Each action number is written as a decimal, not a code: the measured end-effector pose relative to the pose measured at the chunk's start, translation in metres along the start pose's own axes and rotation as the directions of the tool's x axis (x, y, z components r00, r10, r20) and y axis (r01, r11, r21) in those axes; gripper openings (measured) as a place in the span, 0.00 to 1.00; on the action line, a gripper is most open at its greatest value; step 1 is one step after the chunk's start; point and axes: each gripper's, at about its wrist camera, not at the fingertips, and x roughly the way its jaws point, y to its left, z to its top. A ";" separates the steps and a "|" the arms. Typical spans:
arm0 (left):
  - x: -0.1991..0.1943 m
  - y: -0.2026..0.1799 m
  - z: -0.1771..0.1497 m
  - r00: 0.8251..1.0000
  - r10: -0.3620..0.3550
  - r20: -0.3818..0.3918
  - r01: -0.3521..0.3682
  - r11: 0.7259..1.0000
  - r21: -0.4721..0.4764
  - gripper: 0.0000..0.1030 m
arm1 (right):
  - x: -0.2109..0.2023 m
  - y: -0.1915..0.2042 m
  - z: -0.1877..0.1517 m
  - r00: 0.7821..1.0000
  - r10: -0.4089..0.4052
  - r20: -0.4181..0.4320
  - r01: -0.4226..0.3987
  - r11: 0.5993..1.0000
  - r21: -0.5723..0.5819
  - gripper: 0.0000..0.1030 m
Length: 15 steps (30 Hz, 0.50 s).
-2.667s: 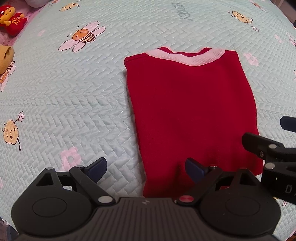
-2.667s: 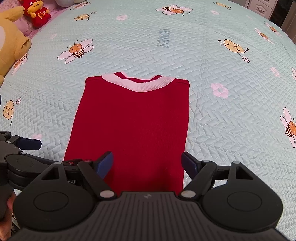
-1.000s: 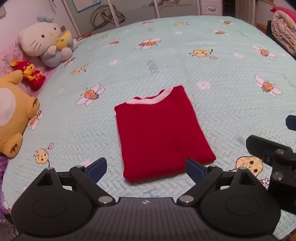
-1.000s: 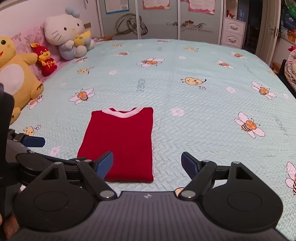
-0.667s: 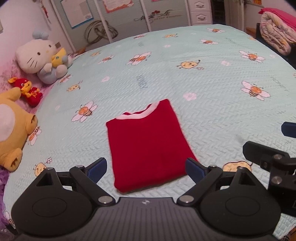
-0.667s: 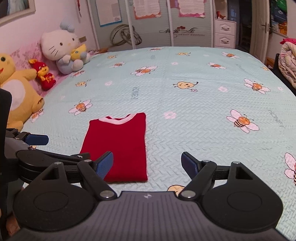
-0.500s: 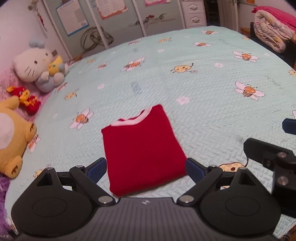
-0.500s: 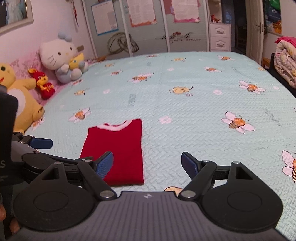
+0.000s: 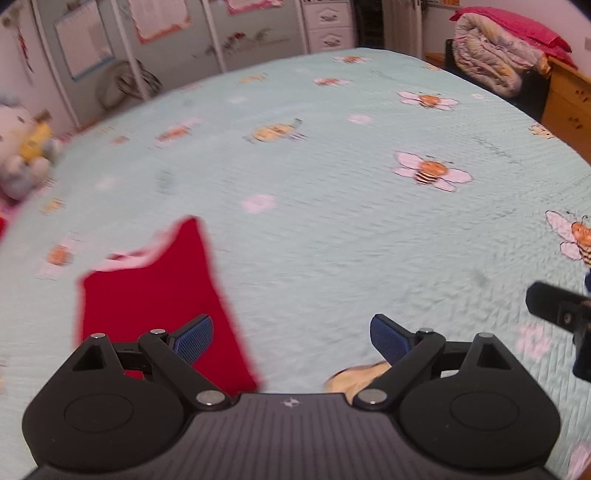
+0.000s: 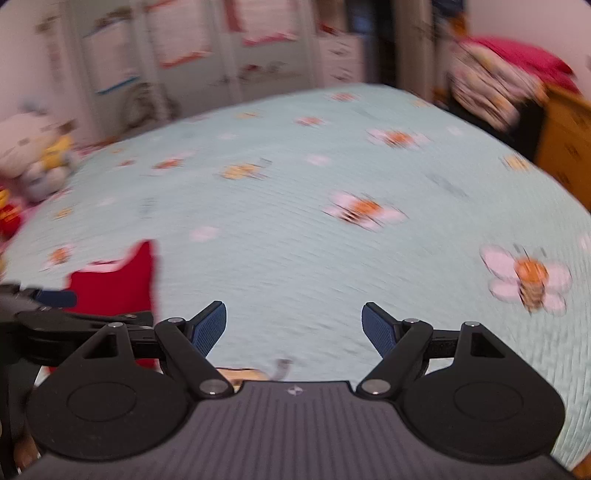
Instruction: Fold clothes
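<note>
A wide bed fills both views, covered in a pale green quilted spread printed with bees and small flowers. Behind it stand wardrobe doors with posters on them and a white chest of drawers. On the right a rolled quilt with a pink cover lies on a wooden cabinet. A white soft toy sits at the far left edge of the bed.

The folded red top with its white collar lies flat on the spread. In the left wrist view it sits behind and to the left of the left-hand finger, which overlaps its near edge; nothing shows whether they touch. In the right wrist view the top is well left of both fingers.

The left gripper has its fingers spread wide with only bedspread between them. The right gripper has its fingers spread just as wide, with nothing in them.

Both views are smeared, the right one worse, so the posters and prints cannot be read. The top's near edge is hidden behind the gripper bodies. In each view the other gripper is cut off at the frame edge.
</note>
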 end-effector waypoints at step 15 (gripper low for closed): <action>0.158 -0.091 0.003 0.960 0.008 0.281 -0.048 0.990 0.134 1.00 | 0.185 -0.082 -0.045 0.949 -0.301 0.093 0.292 0.952 0.096 0.94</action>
